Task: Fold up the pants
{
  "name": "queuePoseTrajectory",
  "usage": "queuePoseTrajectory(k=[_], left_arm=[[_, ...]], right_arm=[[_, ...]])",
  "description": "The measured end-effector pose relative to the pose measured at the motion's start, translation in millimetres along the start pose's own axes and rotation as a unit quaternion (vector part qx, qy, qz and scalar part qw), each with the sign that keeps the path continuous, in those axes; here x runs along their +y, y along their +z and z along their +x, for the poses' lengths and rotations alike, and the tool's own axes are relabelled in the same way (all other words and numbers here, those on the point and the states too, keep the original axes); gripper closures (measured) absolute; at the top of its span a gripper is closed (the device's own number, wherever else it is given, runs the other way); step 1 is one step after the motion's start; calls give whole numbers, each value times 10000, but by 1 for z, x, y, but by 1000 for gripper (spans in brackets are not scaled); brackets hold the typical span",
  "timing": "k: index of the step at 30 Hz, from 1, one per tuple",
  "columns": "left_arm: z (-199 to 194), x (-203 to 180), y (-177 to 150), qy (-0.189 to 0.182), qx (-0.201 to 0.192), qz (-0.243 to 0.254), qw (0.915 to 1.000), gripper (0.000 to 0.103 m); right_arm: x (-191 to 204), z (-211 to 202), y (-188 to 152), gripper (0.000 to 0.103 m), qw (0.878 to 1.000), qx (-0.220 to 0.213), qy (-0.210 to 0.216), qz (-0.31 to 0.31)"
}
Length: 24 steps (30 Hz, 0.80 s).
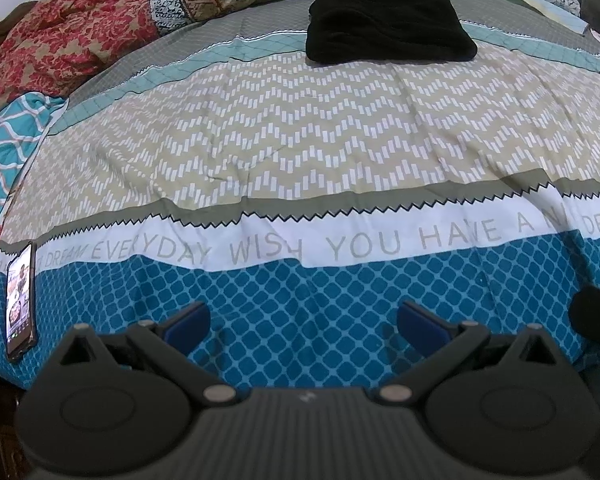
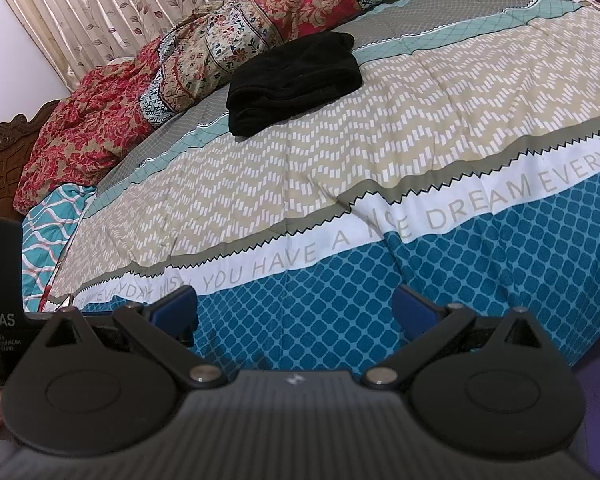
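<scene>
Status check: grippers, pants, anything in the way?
Left gripper open, empty. Right gripper open, empty, both near bed edge. Black pants lie folded at far side of bedspread. Phone at left edge, clear of path.

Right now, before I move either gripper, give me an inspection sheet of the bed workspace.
Surface: patterned quilted bedspread, mostly flat with light creases.
Job's things: black fabric pants, folded into a compact bundle at the far side.
Clutter: lit smartphone at the near left edge; red floral bedding heap.
Grippers: left gripper open, empty; right gripper open, empty.
Cables: nothing seen.
Surroundings: leaf-print curtain, carved wooden headboard.
</scene>
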<state>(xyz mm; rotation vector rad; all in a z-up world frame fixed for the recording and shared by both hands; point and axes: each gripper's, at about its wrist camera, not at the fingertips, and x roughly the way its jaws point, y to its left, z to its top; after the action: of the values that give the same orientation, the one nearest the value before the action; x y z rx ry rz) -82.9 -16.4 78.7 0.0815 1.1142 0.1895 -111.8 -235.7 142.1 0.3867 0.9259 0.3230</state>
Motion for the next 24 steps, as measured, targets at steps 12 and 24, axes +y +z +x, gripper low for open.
queuePoseTrajectory(k=[12, 24], left_arm=[[0, 0, 0, -19, 29, -25, 10000, 0], [0, 1, 2, -88, 83, -45, 9999, 0]], right_arm=[[0, 0, 0, 0, 10000, -7, -1, -9], [0, 0, 0, 0, 10000, -5, 1, -9]])
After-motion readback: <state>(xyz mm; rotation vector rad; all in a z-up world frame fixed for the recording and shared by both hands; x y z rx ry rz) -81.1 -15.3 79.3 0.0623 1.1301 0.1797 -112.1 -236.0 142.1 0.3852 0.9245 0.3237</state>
